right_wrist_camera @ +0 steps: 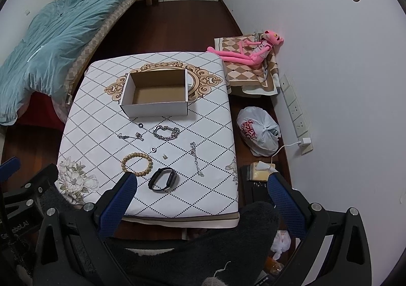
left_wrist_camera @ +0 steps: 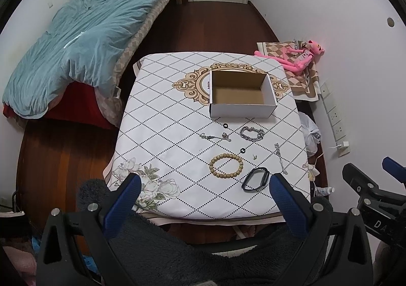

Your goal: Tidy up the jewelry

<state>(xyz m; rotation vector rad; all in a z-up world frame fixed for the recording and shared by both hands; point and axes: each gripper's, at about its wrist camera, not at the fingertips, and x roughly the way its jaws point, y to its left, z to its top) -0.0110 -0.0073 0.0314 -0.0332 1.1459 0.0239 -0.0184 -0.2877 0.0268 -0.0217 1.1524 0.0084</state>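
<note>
An open, empty white cardboard box (left_wrist_camera: 242,94) (right_wrist_camera: 156,98) stands at the far middle of the table. In front of it lie a wooden bead bracelet (left_wrist_camera: 225,166) (right_wrist_camera: 137,163), a black band (left_wrist_camera: 255,179) (right_wrist_camera: 163,179), a chunky silver chain bracelet (left_wrist_camera: 252,133) (right_wrist_camera: 166,132), a thin silver chain (left_wrist_camera: 280,158) (right_wrist_camera: 196,159), a silver pendant chain (left_wrist_camera: 215,137) (right_wrist_camera: 130,136), two small black rings (left_wrist_camera: 243,150) (right_wrist_camera: 153,150) and a tiny earring (left_wrist_camera: 255,156) (right_wrist_camera: 165,156). My left gripper (left_wrist_camera: 204,189) and right gripper (right_wrist_camera: 201,188) are open and empty, held above the table's near edge.
The table (left_wrist_camera: 165,139) has a white diamond-pattern cloth. A bed with a blue duvet (left_wrist_camera: 83,40) is on the left. A pink plush toy (right_wrist_camera: 250,51), a plastic bag (right_wrist_camera: 258,130) and a wall power strip (right_wrist_camera: 295,108) are on the right.
</note>
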